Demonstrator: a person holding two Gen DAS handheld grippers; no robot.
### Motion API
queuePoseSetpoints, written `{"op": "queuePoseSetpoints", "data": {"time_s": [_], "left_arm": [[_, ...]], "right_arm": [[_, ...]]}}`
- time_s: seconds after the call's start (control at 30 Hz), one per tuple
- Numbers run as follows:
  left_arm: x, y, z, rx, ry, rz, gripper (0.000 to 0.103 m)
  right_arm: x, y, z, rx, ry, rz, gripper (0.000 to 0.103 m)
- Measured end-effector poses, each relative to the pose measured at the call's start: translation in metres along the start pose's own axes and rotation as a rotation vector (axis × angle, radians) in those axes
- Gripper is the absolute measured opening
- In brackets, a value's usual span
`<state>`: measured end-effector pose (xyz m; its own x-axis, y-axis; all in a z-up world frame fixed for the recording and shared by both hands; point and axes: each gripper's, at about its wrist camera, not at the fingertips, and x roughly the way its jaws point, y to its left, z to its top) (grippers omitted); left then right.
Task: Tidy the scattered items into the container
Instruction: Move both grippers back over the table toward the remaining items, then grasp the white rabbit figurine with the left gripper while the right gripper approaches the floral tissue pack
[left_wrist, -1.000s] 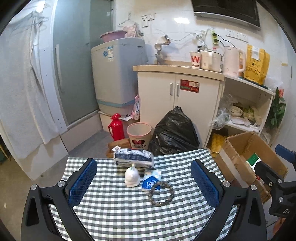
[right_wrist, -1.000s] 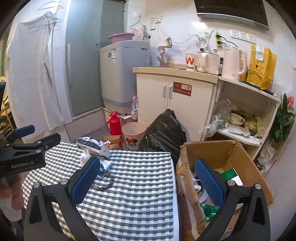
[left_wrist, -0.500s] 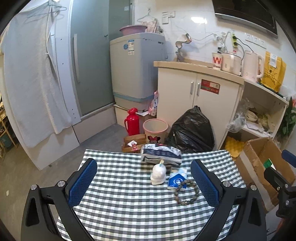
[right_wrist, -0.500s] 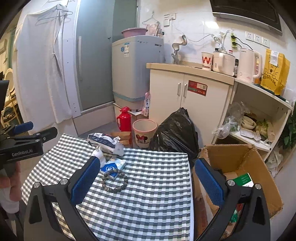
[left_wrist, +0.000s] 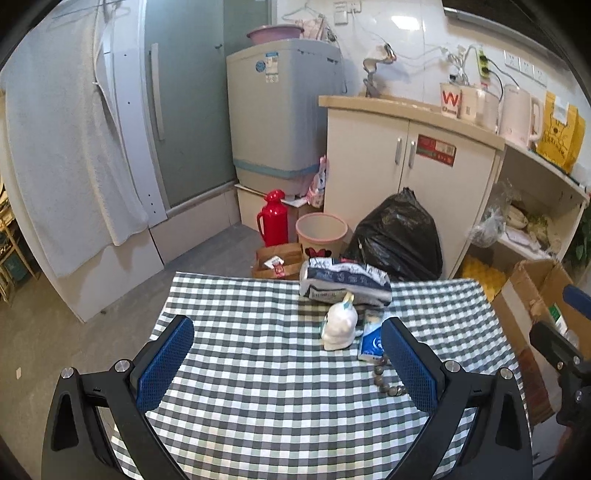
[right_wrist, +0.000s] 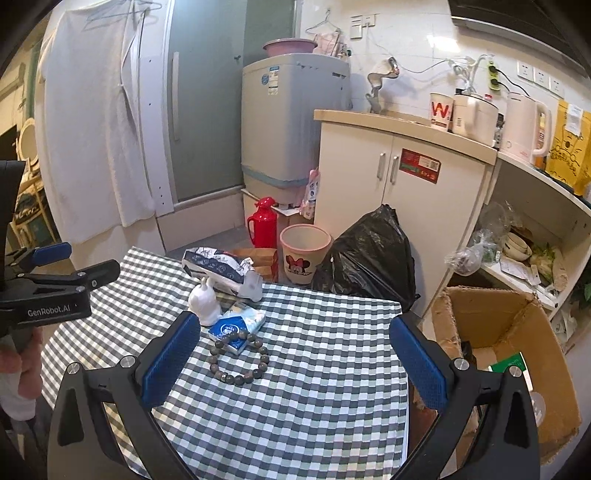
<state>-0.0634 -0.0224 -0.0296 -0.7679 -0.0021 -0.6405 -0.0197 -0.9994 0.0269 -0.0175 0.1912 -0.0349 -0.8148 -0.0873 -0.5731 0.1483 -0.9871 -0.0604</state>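
Big picture first: checked table (left_wrist: 258, 387) fills the foreground in both views, w/ a cardboard box (right_wrist: 517, 332) standing on the floor just off its right edge, flaps up, some stuff already inside. On the cloth, a cluster near the far side: patterned bag (left_wrist: 343, 282) lying flat at the back, white figurine (left_wrist: 339, 326) upright just in front of it, blue-and-white tissue pack (right_wrist: 236, 325) beside the figurine, and a bead bracelet (right_wrist: 238, 356) lying w/ its far edge over the pack's corner. Left gripper (left_wrist: 288, 363) hangs over the table's near half, jaws wide apart, nothing between them. Right gripper (right_wrist: 295, 363) likewise spread wide & empty, bracelet just ahead of its left finger.
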Motion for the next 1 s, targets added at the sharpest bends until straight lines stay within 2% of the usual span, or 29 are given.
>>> {"op": "queuePoseSetpoints", "data": {"time_s": [0.2, 0.37, 0.63, 1.0], "left_arm": [[0.018, -0.009, -0.003, 0.025, 0.032, -0.028, 0.103], [0.038, -0.012, -0.004, 0.024, 0.067, -0.062, 0.103], [0.071, -0.014, -0.008, -0.001, 0.126, -0.105, 0.103], [0.11, -0.018, -0.008, -0.009, 0.177, -0.113, 0.103]], "right_arm": [[0.017, 0.0, 0.002, -0.021, 0.012, 0.009, 0.103], [0.04, 0.0, 0.001, -0.038, 0.059, 0.023, 0.103], [0.078, 0.003, 0.002, -0.069, 0.117, 0.086, 0.103], [0.11, 0.004, 0.005, -0.065, 0.15, 0.101, 0.103]]}}
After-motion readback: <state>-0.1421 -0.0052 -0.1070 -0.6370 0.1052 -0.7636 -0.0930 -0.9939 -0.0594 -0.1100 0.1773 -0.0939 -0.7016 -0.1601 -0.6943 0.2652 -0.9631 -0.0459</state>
